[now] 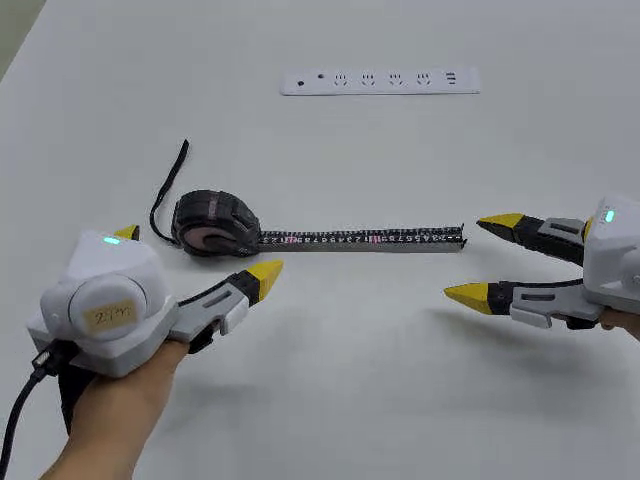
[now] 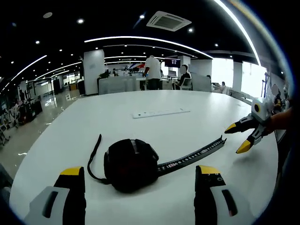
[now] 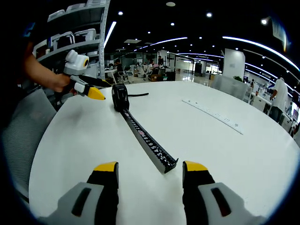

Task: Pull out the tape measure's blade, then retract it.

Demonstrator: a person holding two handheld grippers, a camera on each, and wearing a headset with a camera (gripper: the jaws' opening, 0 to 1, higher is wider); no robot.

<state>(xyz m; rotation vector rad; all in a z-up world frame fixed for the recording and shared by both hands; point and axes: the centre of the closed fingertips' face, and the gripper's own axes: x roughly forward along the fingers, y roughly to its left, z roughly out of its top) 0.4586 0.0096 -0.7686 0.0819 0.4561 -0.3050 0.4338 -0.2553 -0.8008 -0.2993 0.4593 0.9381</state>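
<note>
Plainly: blade drawn out, both grippers open

A wide white table (image 1: pixel 400 380) was seen, with everything set on it. The left gripper (image 1: pixel 197 252) was held at the near left, its jaws spread wide and nothing gripped. The tape measure's case was flanked by its yellow tips, and no contact could be made out. The right gripper (image 1: pixel 483 257) was held at the right edge, likewise spread apart and empty. Its tips were pointed leftward at the blade's free end, near it but apart.

A white power strip (image 1: pixel 380 80) was laid flat toward the far side, well apart from the rest. The tape measure (image 1: pixel 215 222), a dark rounded case, was rested on the table left of centre, just ahead of the left gripper. From its right side the blade (image 1: pixel 365 238) was run out flat along the table toward the right gripper, its numbered face turned up. In the right gripper view the blade's end was seen just ahead of the jaws, between them.

A black strap (image 1: pixel 168 190) was trailed from the case's left side and curved away toward the far edge. The hook (image 1: pixel 462 235) was seen as a small dark tip at the blade's free end.
</note>
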